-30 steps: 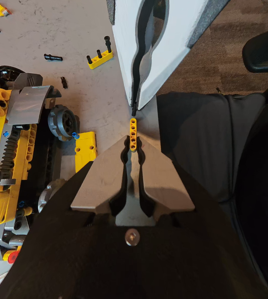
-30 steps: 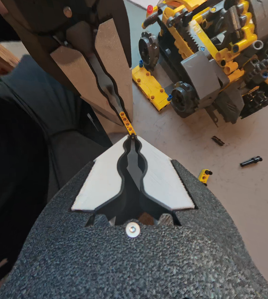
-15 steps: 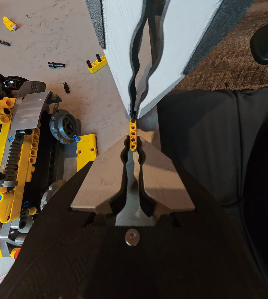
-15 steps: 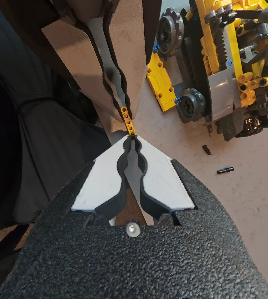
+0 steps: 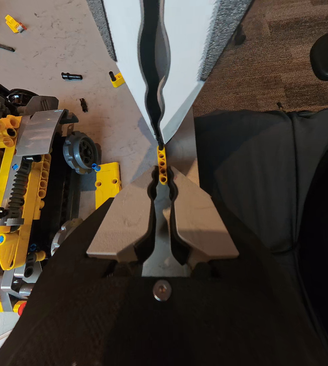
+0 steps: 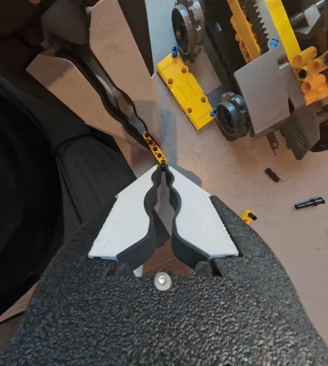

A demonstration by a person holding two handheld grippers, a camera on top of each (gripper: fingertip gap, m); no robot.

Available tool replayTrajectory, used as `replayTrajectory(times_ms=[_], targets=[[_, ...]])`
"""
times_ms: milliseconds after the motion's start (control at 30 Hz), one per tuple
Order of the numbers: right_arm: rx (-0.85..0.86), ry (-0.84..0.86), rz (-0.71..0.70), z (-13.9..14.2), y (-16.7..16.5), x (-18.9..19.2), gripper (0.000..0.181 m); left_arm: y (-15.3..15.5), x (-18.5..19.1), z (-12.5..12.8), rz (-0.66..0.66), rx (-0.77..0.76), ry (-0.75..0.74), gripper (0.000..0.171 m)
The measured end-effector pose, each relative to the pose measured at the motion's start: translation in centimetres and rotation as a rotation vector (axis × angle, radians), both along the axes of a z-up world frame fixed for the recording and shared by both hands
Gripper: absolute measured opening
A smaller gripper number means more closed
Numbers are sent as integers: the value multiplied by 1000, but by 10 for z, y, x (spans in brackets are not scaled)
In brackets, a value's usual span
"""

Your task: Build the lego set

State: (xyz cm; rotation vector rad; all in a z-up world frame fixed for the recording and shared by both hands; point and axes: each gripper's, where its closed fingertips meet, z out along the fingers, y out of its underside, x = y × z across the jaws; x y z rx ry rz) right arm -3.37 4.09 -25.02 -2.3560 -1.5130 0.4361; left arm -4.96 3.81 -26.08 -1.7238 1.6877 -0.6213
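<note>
My left gripper point(image 5: 162, 172), with grey fingers, is shut on the lower end of a small yellow beam with holes point(image 5: 162, 162). My right gripper point(image 6: 162, 166), with white fingers, is shut on a short black pin point(image 6: 163, 163) that sits at the beam's free end point(image 6: 157, 151). The two grippers meet tip to tip above the table's edge. In the left wrist view the right gripper point(image 5: 160, 141) comes down from the top, with the black pin point(image 5: 160, 146) at its tip. In the right wrist view the left gripper point(image 6: 146, 136) reaches in from the upper left.
A large yellow and grey toy vehicle model point(image 5: 16, 178) stands on the table point(image 5: 60, 49), with a yellow panel point(image 5: 107, 182) beside its grey wheel point(image 5: 82, 152). Loose black pins point(image 5: 71, 76) and small yellow parts point(image 5: 117, 79) lie about. A person's dark-clothed lap point(image 5: 268, 178) is at the table's edge. Less than 4 cm separates the two grippers' tips.
The right gripper has come closer to the left one; a second ago its pin tip stood apart from the beam, now it sits at the beam's end. The beam stays in the left gripper.
</note>
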Motion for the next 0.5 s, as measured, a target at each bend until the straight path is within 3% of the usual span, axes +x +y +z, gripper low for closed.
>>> replayTrajectory(times_ms=[167,500], targets=[[-15,-22,15,2,2,-5,4,0,0,0,2,4,0,5],[-132,81,-103,1,2,-2,3,1,0,0,5,-12,-3,5]])
